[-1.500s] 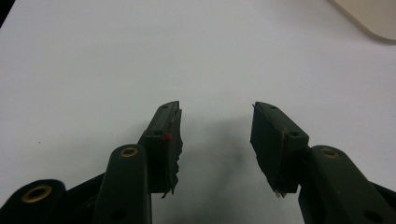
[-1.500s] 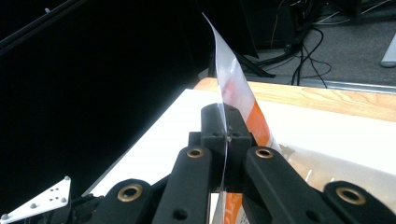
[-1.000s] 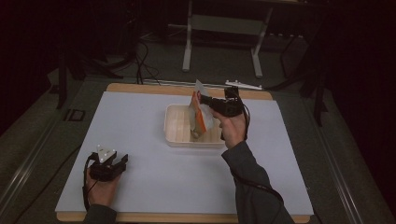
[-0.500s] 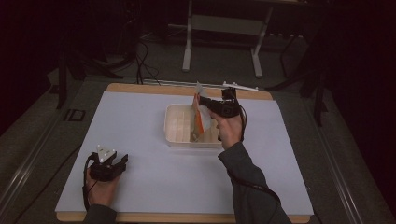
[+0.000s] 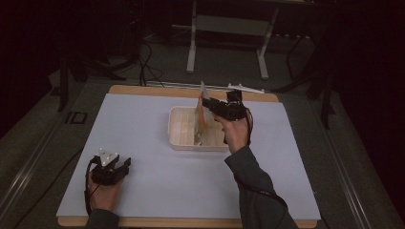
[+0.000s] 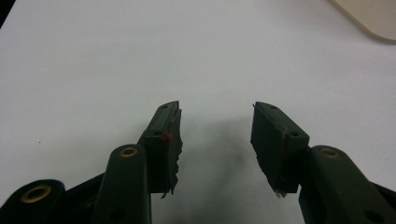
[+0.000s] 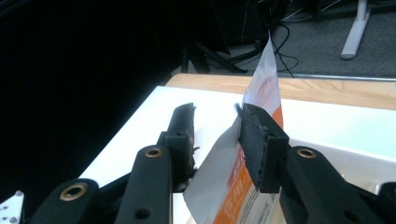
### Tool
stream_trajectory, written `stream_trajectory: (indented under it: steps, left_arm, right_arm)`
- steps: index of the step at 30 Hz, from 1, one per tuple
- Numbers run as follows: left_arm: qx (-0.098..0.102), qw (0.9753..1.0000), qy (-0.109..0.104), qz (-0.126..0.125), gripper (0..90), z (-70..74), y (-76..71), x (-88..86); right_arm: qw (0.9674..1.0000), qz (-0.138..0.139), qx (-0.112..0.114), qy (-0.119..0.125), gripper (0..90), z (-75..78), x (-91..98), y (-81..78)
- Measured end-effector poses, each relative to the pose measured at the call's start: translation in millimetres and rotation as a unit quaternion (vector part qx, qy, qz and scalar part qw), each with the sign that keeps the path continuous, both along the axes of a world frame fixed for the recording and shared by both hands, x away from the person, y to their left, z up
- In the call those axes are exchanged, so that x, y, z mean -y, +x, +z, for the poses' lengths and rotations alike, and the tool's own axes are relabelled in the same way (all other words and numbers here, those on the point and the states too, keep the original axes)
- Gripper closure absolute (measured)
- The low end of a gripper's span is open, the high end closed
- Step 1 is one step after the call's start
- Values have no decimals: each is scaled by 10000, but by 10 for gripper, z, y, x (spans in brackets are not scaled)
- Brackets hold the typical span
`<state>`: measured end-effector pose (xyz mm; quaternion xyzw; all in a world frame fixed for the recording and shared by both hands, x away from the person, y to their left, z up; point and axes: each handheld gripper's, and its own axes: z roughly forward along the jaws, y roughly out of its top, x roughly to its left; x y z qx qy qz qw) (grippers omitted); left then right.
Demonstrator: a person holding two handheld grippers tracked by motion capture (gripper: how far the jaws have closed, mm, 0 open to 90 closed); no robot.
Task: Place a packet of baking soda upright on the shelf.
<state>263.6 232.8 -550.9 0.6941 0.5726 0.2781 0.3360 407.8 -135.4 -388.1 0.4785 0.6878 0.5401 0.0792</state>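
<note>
Your right claw [image 5: 204, 101] has just opened off the orange-and-white packet [image 5: 201, 119], so it now stands released in the tray [image 5: 181, 129]; your left claw [image 6: 215, 140] sits open.

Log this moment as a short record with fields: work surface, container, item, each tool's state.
surface: white sheet over a wooden table
container: cream plastic bin, near the table's far middle
item: white and orange pouch, upright in the bin
right tool: jaws have just been opening; pouch stands between them, no longer pinched
left tool: open, nothing between its jaws, resting on the sheet at the near left
</note>
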Motion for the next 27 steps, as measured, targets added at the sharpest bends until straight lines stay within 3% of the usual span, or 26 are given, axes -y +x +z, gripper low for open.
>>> stream_trajectory:
  steps: [6, 13, 27]
  left_arm:
    - [8, 10000, -1, -1, 522, 0, 0, -1]
    - [9, 10000, 0, 8, 522, -1, 0, 2]
    - [47, 10000, -2, 7, 522, 3, -6, 1]
  right_arm:
    - [10000, 13, -45, -31, 625, -3, 9, -21]
    - [9984, 153, 73, -548, 605, 87, 60, -84]
    - [9954, 408, 63, -862, 583, 146, 273, -269]
